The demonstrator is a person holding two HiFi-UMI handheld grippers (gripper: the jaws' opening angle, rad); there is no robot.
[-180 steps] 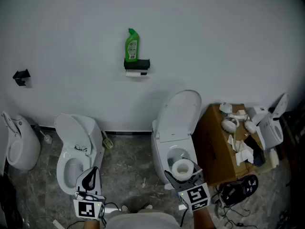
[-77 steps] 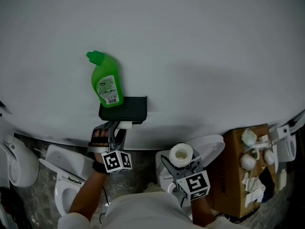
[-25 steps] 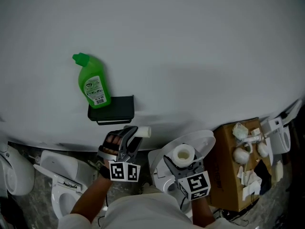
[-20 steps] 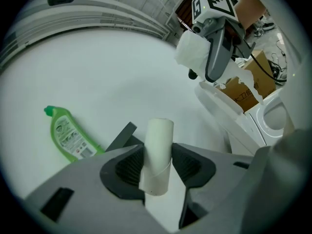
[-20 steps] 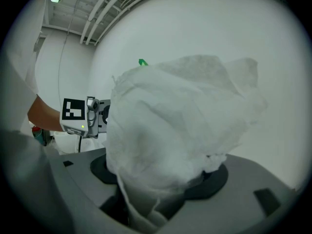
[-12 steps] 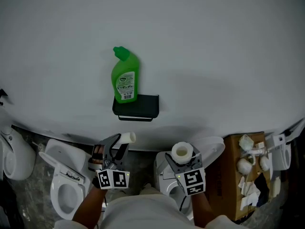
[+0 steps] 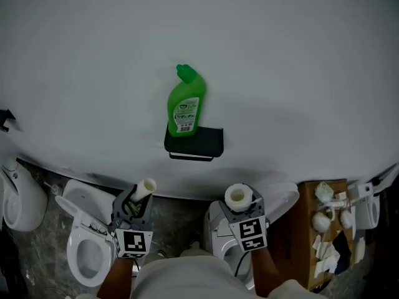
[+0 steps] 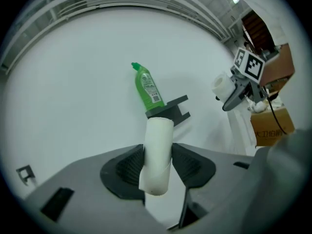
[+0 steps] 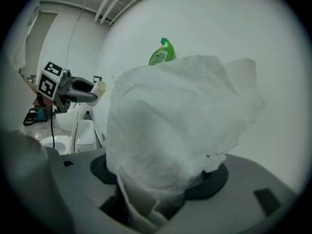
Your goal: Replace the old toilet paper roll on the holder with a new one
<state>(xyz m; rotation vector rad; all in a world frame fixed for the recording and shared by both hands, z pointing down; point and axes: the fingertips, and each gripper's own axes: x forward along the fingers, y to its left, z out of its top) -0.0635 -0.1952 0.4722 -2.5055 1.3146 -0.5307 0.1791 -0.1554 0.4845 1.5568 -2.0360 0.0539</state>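
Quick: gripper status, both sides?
Left gripper: closed on the empty cardboard tube.
Right gripper: closed on the new toilet paper roll.

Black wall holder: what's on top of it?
A green cleaner bottle stands on the black holder. Nothing else shows there; the shelf top under the bottle is covered.

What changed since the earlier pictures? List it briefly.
The left gripper took the cardboard tube off the holder and carried it down, away from the wall. The right gripper still holds the new roll; the green bottle remains on the holder.
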